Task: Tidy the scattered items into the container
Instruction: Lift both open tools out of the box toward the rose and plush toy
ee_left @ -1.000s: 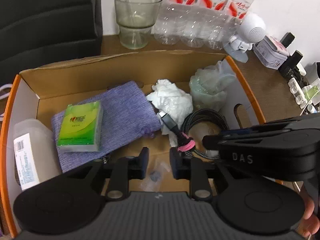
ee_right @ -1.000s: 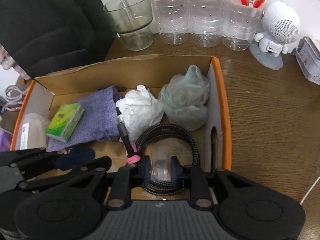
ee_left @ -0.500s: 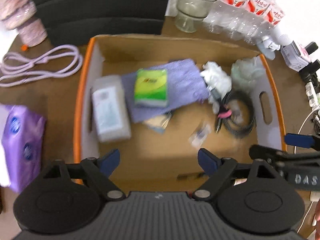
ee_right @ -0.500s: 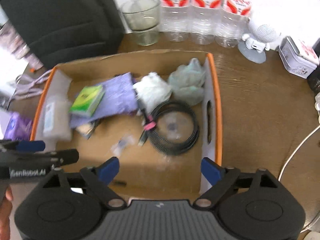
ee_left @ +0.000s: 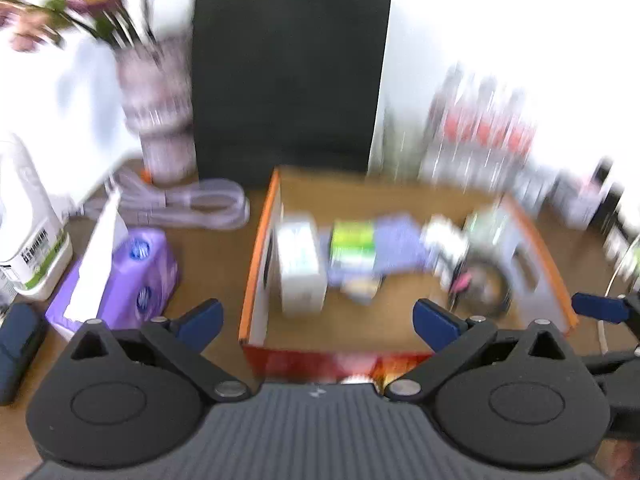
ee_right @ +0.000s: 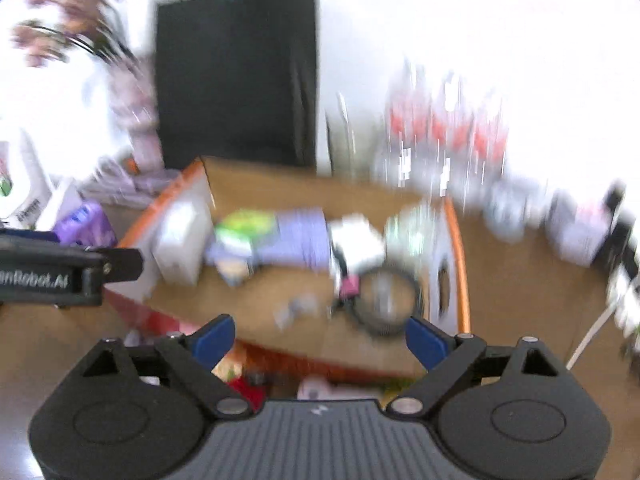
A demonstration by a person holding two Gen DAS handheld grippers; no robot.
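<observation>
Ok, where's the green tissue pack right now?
In the left wrist view, the green tissue pack lies inside the cardboard box, on the purple cloth, beside the white box.

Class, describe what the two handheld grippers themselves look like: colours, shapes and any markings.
Both look alike. The left gripper has a ribbed grey body, two black round-ended arms with silver pivot pins, and blue fingers. The right gripper is built the same, with blue fingers. Seen from the right wrist view, the left gripper's side carries white lettering, partly cut off by the frame edge.
</observation>
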